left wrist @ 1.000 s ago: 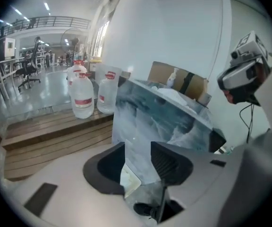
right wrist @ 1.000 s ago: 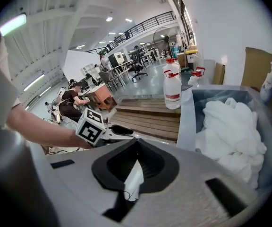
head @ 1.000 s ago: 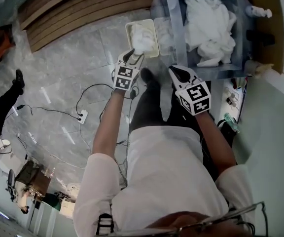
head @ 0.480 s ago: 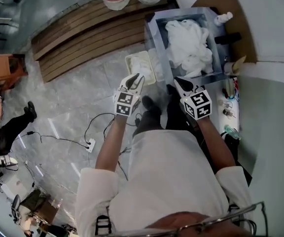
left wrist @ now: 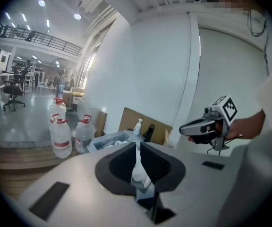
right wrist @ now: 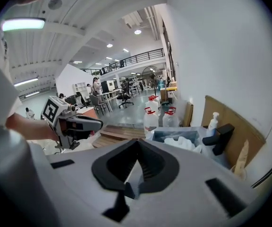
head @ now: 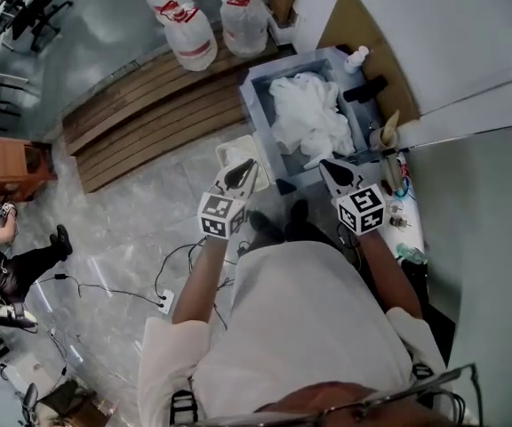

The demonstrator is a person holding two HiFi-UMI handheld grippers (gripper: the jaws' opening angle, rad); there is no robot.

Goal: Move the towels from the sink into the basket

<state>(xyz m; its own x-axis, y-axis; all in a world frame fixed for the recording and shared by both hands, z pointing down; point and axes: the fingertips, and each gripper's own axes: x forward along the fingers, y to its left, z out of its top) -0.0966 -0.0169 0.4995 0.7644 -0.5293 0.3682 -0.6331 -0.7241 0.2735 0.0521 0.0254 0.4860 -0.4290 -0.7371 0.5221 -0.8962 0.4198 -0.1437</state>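
Head view shows your left gripper (head: 245, 169) above the basket (head: 225, 157), its jaws just now closing almost together on nothing; your right gripper (head: 330, 167), pressed together and empty, hangs beside the sink (head: 258, 105), where the towels (head: 308, 118) lie heaped

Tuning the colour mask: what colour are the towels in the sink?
White towels, clearest in the head view.

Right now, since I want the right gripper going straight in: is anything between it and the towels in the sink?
Nothing visible does. The right gripper hovers by the near rim of the sink, and the towels lie uncovered inside. The black faucet and soap bottle stand off to its right.
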